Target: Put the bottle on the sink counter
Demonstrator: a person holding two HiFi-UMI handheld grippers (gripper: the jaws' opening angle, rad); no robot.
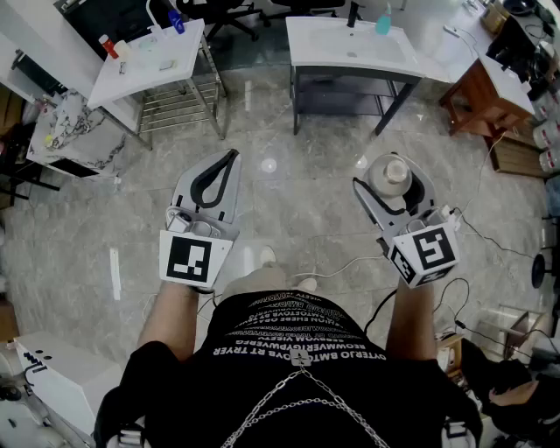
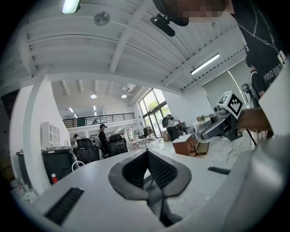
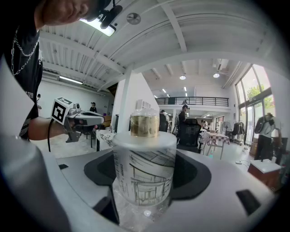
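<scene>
A frosted glass bottle (image 1: pixel 391 173) with a line drawing on it and a gold cap stands upright between the pads of my right gripper (image 1: pixel 395 185), which is shut on it. In the right gripper view the bottle (image 3: pixel 144 167) fills the space between the jaws. My left gripper (image 1: pixel 229 162) is shut and holds nothing; its tips meet in the left gripper view (image 2: pixel 147 152). Both grippers hang over the marble floor, far from the furniture. A white sink counter (image 1: pixel 324 39) with a faucet stands ahead at the top centre. A second white counter (image 1: pixel 144 74) stands at the top left.
A teal bottle (image 1: pixel 383 24) stands on the centre counter; a red bottle (image 1: pixel 107 45) and a blue one (image 1: pixel 178 22) are on the left counter. A wooden cabinet (image 1: pixel 477 96) is at right, a marble slab (image 1: pixel 74 131) at left. Cables (image 1: pixel 490 241) trail on the floor.
</scene>
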